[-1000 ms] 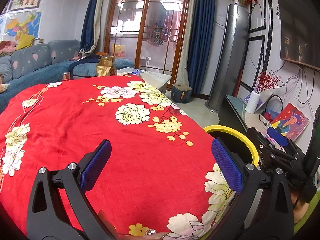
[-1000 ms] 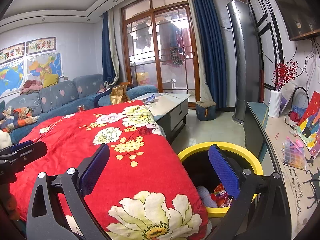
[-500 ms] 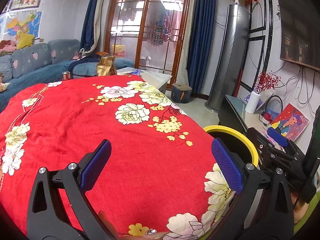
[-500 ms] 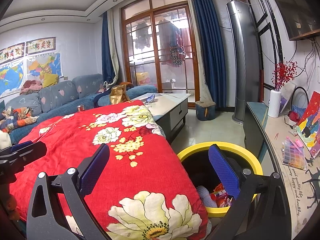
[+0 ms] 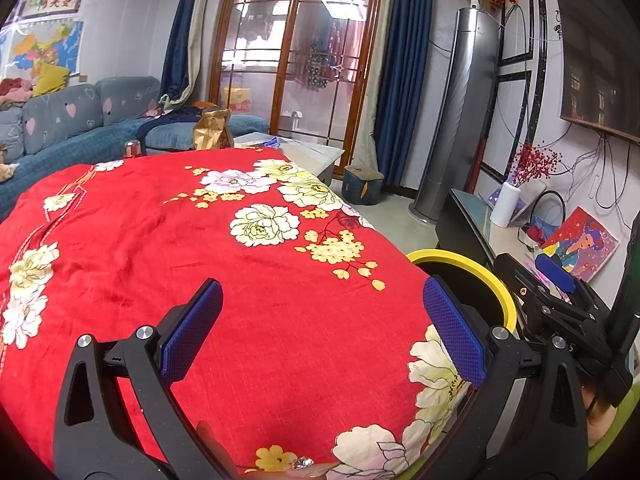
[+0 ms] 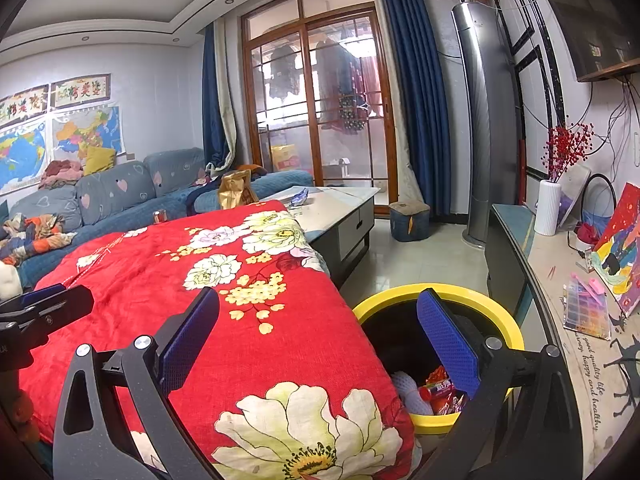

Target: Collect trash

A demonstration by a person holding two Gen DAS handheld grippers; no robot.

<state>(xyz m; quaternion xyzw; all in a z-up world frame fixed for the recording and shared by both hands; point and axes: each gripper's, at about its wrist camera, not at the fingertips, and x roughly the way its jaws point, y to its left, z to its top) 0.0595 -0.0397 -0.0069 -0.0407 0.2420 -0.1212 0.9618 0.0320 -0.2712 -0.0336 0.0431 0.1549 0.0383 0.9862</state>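
A black bin with a yellow rim [image 6: 472, 294] stands on the floor right of the red floral cloth [image 6: 224, 320]; it also shows in the left wrist view [image 5: 460, 260]. Inside it lie colourful wrappers [image 6: 440, 392] and a white mesh piece [image 6: 408, 392]. My left gripper [image 5: 320, 332] is open and empty above the cloth [image 5: 200, 240]. My right gripper [image 6: 316, 344] is open and empty, its right finger over the bin's opening. Each gripper shows at the edge of the other's view.
A gold bag [image 6: 236, 192] and a small can [image 6: 159, 216] stand past the cloth's far edge. A coffee table [image 6: 344, 208] holds a blue wrapper [image 6: 298, 196]. A TV bench [image 6: 560, 280] with a white vase [image 6: 547, 208] runs along the right.
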